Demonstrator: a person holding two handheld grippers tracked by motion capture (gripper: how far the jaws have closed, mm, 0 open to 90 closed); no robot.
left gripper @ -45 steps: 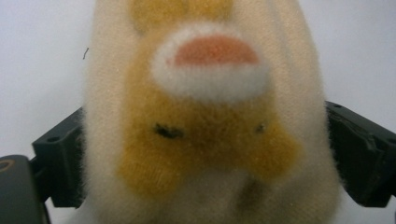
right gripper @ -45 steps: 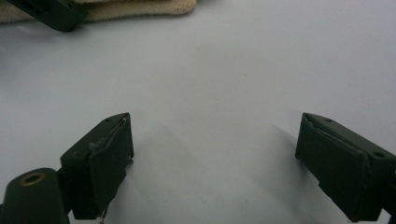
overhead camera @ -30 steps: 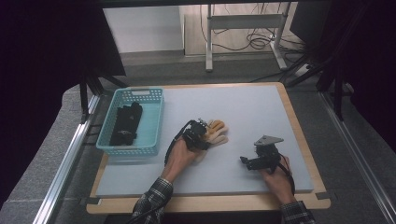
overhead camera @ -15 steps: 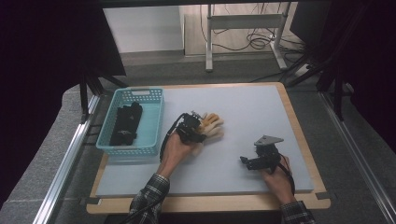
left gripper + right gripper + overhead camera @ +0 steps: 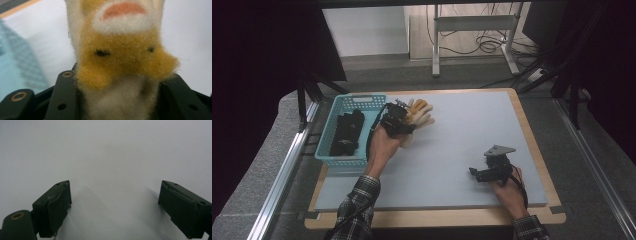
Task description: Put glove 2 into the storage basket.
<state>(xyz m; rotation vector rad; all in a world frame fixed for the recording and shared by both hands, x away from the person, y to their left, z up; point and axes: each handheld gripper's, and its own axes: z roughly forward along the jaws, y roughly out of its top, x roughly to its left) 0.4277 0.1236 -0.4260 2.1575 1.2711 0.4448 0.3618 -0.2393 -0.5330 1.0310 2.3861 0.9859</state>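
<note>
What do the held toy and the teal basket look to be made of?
The toy in the left gripper looks like plush fabric: fuzzy yellow and white pile with stitched dark marks. The basket looks like moulded matte plastic, judging by its lattice walls.

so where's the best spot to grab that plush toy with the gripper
Across its narrow white lower body, as the left gripper holds the plush toy now: come from the bottom end, jaws either side. That part is slim and soft; the orange part flares wider.

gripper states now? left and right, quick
Left gripper: closed on the plush toy, lifted beside the teal basket.
Right gripper: open, nothing between its jaws, over the grey mat.
</note>
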